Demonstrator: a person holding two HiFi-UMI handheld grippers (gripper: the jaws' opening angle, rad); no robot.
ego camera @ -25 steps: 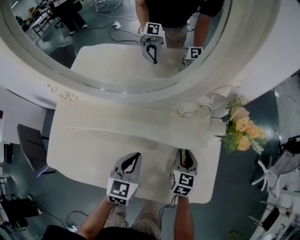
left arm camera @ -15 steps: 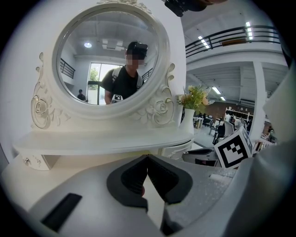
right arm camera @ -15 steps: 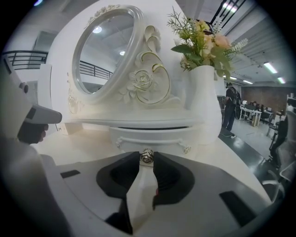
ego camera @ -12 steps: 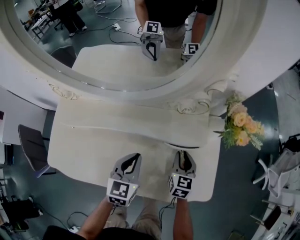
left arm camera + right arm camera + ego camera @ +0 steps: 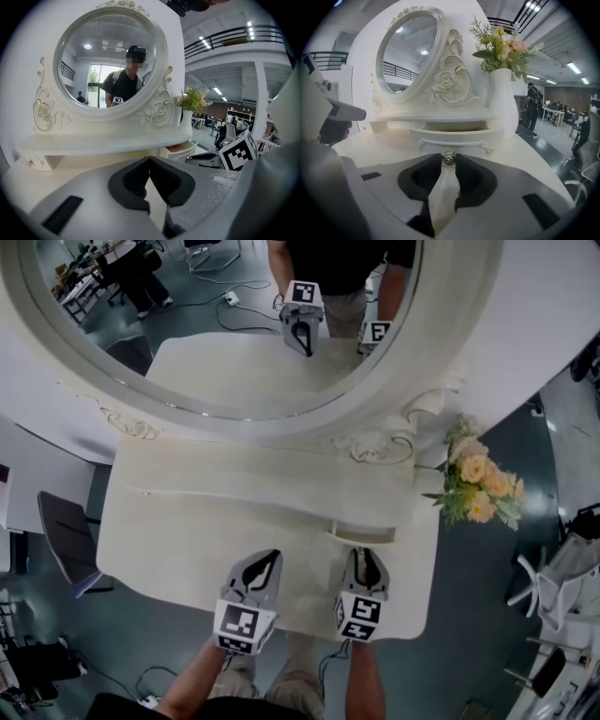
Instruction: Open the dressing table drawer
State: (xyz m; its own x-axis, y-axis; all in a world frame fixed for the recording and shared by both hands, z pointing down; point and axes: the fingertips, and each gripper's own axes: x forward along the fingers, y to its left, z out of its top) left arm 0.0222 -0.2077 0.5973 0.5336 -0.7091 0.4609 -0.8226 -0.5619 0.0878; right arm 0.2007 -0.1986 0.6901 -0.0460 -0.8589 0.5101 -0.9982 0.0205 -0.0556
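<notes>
Spanning the middle of the head view, the white dressing table had its small drawer partly pulled out at centre right. Just below it, the right gripper had its jaws narrowed onto the drawer's metal knob. At lower centre, the left gripper had its jaws pressed together on nothing.

a: where does the head view look from?
b: high above the cream-white dressing table top, steeply down.
a: and the gripper views?
b: both low over that top, facing the round mirror in its carved white frame; the right one close up on the small metal knob of the white drawer.
a: shared?
b: all three catch mirror, tabletop and the white vase of peach flowers.
</notes>
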